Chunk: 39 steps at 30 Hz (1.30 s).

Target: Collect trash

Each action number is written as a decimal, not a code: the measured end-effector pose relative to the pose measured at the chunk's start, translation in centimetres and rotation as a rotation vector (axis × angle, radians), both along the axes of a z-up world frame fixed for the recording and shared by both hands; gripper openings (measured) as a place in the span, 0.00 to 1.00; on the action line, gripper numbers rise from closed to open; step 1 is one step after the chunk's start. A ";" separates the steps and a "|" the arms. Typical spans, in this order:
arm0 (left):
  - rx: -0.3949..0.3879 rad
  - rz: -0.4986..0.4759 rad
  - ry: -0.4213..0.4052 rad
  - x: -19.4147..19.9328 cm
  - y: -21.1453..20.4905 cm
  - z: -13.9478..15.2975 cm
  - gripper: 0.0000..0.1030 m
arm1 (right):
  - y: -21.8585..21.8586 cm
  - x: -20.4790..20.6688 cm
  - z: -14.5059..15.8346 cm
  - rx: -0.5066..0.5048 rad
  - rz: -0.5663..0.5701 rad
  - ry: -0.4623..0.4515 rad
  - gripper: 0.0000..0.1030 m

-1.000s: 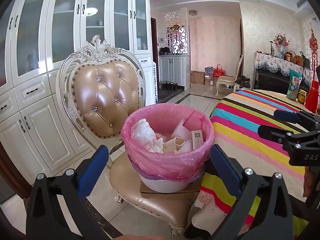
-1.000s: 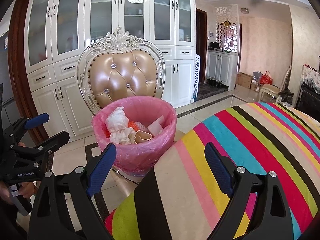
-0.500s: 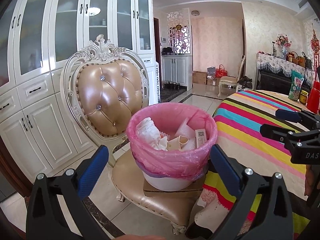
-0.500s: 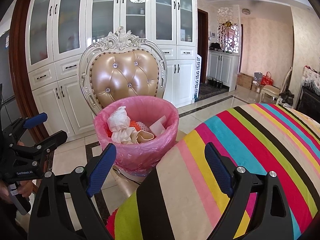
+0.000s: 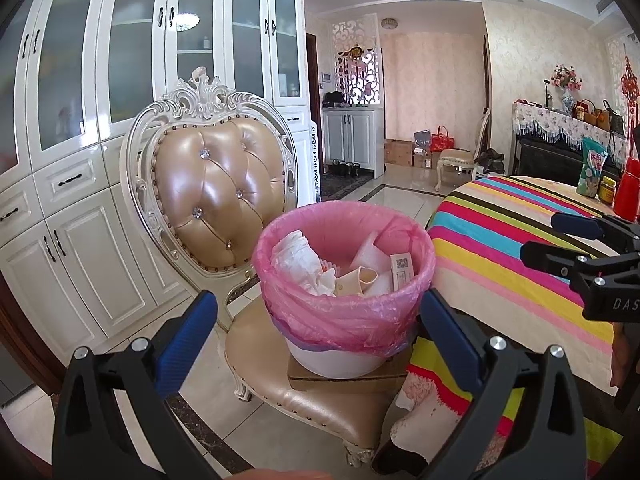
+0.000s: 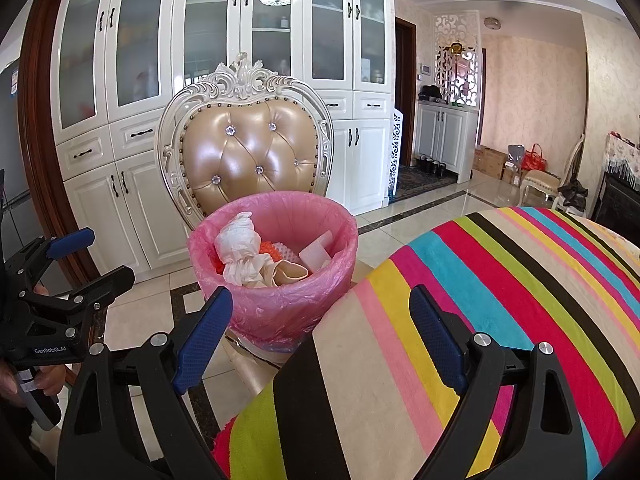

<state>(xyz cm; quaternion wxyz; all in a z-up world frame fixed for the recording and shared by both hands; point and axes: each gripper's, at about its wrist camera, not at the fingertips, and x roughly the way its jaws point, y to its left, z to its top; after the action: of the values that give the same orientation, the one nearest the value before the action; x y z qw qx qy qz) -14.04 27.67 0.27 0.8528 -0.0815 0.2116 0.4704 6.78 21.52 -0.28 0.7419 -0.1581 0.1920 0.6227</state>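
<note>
Pink plastic is the first thing we notice: the bin liner (image 5: 344, 312) is folded over the rim of a white bin (image 5: 336, 362), which sits on a flat piece of cardboard (image 5: 348, 380) on the seat of a fancy padded chair (image 5: 216, 204). The bin is about half full w/ crumpled tissue (image 5: 298, 260), a beige cup-ish thing (image 5: 360, 280), a small printed box (image 5: 402, 268) and, in the right view, something orange (image 6: 266, 248).

The left gripper (image 5: 318, 332) hangs just in front of the bin w/ its jaws wide open and nothing between them. The right gripper (image 6: 320, 336) is over the striped tablecloth (image 6: 500, 300) on the table right beside the chair, jaws also wide open and empty. Both blue pads are well apart on each side.

Our guess on the step: the loose stuff looks like it's already in the bin, since the bit of table we can see has no scraps on it. There's a snack bag (image 5: 593, 172), a jar (image 5: 608, 195) and a red bottle (image 5: 627, 196) at the far edge, but those don't read as trash, tbh.

So the next move is prob the liner itself: go in at the rim, pinch the thin film on opposite sides, and lift it off w/o tipping the bin off the cardboard. The film's slippery and stretchy, so we'd want a good bunch of it in each grip.
</note>
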 end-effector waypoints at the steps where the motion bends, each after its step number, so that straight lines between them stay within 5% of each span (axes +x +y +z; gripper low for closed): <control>1: 0.000 0.001 0.000 0.0 0.0 0.0 0.95 | 0.0 0.0 0.0 0.000 0.000 -0.001 0.82; 39: -0.011 0.024 0.013 -0.3 0.1 -0.8 0.95 | 0.0 -0.2 -0.1 -0.004 0.001 -0.004 0.82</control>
<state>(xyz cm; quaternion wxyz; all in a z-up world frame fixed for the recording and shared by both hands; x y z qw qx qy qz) -14.38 27.80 -0.56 0.8453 -0.0858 0.2188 0.4799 6.63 21.47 -0.38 0.7416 -0.1611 0.1919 0.6223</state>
